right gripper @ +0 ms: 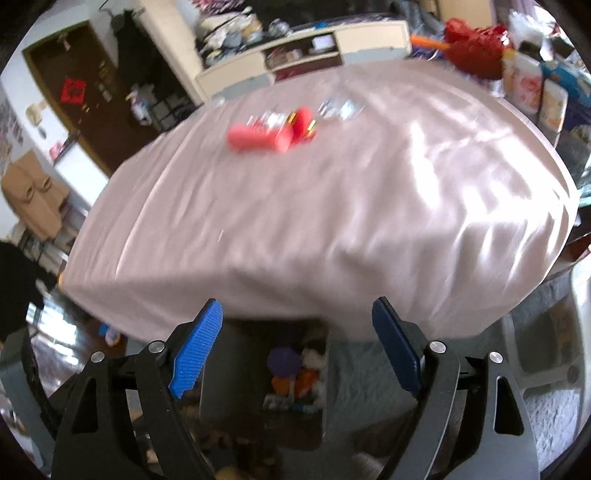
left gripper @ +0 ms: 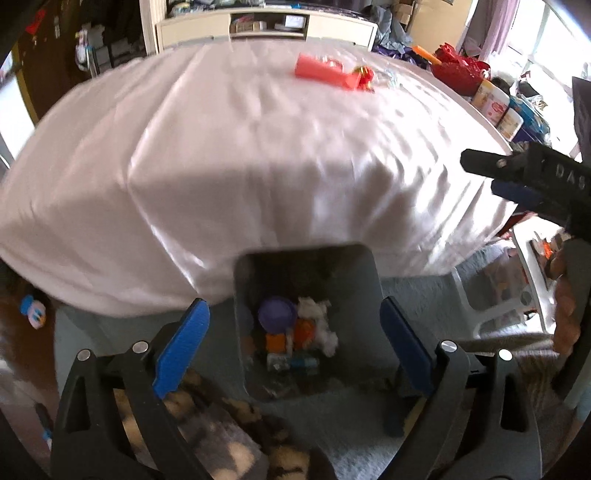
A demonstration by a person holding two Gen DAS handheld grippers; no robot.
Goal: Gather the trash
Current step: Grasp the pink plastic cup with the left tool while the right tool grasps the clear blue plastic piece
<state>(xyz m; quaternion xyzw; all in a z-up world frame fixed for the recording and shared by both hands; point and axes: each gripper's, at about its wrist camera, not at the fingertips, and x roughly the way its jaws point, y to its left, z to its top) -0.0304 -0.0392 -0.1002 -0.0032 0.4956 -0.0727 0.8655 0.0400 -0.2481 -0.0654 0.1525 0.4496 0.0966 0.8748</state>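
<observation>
A grey trash bin stands on the floor against the front of a bed with a white sheet. Inside lie a purple lid, orange pieces and white tissue. My left gripper hangs open above the bin with nothing between its pads. My right gripper is open and bare too, over the same bin; it shows in the left wrist view as a black arm at the right edge. On the far part of the bed lie a pink-red wrapper and clear plastic scraps.
A cream shelf unit stands beyond the bed. Red bags and tins crowd the bed's right side. A white plastic chair stands right of the bin. A patterned blanket lies on the pale carpet below my left gripper.
</observation>
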